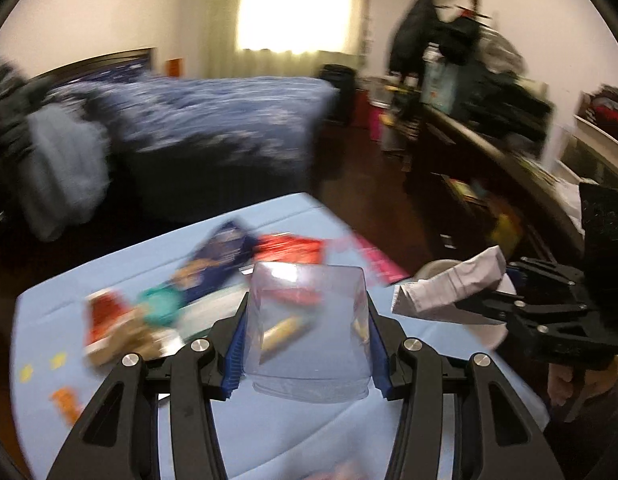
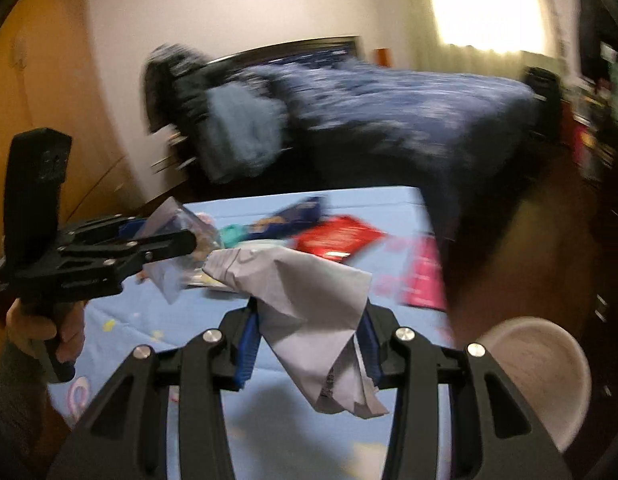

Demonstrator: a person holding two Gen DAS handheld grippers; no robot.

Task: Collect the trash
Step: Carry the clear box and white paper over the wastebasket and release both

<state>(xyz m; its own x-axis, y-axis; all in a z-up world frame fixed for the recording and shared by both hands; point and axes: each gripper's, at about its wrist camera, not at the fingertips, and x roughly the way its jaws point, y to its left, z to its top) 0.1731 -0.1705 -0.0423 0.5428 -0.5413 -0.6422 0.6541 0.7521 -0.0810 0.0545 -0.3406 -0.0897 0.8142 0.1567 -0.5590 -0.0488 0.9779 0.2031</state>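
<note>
— Left tool (image 1: 307,320)?
— Closed partway on a clear, squarish plastic box (image 1: 309,352), blue pads pressed against both side walls. Box lifted off the light-blue cloth-covered bench (image 1: 269,432).

— Right tool (image 2: 311,320)?
— Pinched nearly closed on a crumpled grey-white plastic mailer bag (image 2: 309,292), loose ends drooping toward the camera. Also clear of the bench.

— Somewhere to drop both?
— Probably the round white tub (image 2: 537,380), low down off the bench's right edge, on the dark floor. Taken for a bin on the strength of the task alone; no telling what lies inside.

— Which way from the tools?
— Right of and below the right tool, near it. Farther from the left tool, and screened from the left wrist by the grey bag and the right tool, with only a sliver of white showing behind them.

— Long axis of the bag?
— From the left wrist, roughly crosswise, pointing from the right tool's tips toward the clear box. Near it; touching or not, impossible to say.

— Right side first, then?
— Seems sensible: swing the bag right and down over the tub, open, pull away, then carry the box across. Otherwise some risk of the two tools knocking together.

— More to collect?
— Plenty, all blurred, beyond the tools on the bench: a dark blue snack packet (image 1: 221,256), a red foil packet (image 1: 293,250), a pink sheet (image 1: 373,256) at the right edge, a teal wrapper (image 1: 161,304), a red-and-brown packet (image 1: 109,320).
</note>
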